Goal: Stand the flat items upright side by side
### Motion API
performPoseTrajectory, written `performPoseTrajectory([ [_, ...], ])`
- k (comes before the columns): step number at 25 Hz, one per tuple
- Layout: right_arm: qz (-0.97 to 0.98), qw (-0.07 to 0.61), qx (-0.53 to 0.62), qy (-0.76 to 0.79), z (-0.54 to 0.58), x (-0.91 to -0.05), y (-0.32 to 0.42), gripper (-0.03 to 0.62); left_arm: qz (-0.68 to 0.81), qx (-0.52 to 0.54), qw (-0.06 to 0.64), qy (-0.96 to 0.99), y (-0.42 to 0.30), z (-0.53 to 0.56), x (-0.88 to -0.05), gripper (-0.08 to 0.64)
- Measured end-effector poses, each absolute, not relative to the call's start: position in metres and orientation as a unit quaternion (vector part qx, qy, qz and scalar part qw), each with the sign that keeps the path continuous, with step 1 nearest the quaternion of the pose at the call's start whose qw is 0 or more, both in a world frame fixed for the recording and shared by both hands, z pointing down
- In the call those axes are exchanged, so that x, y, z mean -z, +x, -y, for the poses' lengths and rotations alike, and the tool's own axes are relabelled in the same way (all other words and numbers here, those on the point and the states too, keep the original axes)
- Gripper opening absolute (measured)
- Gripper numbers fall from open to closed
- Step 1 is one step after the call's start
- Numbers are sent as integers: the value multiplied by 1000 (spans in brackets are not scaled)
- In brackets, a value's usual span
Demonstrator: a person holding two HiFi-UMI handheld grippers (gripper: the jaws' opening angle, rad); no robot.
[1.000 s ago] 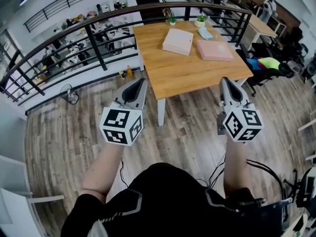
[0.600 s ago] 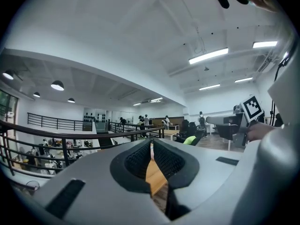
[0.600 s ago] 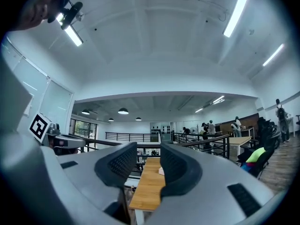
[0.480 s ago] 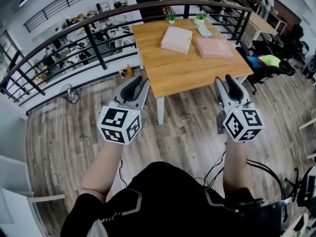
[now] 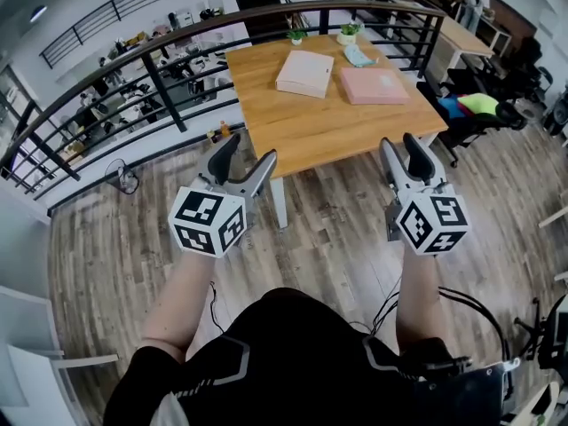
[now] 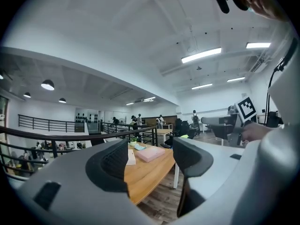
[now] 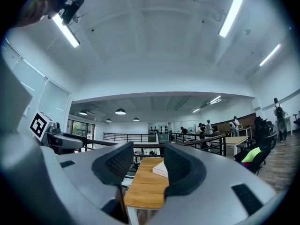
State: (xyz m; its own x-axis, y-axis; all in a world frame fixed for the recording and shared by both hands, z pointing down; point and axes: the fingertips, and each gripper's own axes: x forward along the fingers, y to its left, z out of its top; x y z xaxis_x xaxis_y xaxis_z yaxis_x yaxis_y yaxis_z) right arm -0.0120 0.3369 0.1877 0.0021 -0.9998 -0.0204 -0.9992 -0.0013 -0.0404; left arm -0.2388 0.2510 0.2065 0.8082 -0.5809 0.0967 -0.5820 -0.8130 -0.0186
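no words, numbers or brand names can be read anywhere. the only printed marks are black-and-white square patterns on the cube of the left hand-held gripper (image 5: 244,158) and the cube of the right hand-held gripper (image 5: 401,153); they are coded blocks, not letters. the white box (image 5: 305,72) and pink box (image 5: 374,85) on the tabletop (image 5: 328,130) show no legible print.

The left claw (image 6: 151,162) has just been opening; its jaws stand well apart with nothing between them. Through the gap lies the wooden worktop (image 6: 145,177), carrying a flat pink item (image 6: 151,153) and a pale one (image 6: 131,157) (partly behind the left-hand jaw). A black railing (image 6: 70,136) runs at left.
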Motion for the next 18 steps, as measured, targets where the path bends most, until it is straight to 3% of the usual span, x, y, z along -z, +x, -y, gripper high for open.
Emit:
performPoseTrajectory([
  [5, -719, 6, 5, -695, -340, -195, 8, 264, 307, -55, 9, 950, -211, -256, -212, 301],
  [11, -728, 3, 10, -686, -335, -204, 29, 275, 323, -57, 10, 945, -195, -251, -218, 302],
  [18, -731, -5, 13, -683, -311, -216, 45, 338, 324, -77, 9, 943, -188, -223, -230, 302],
])
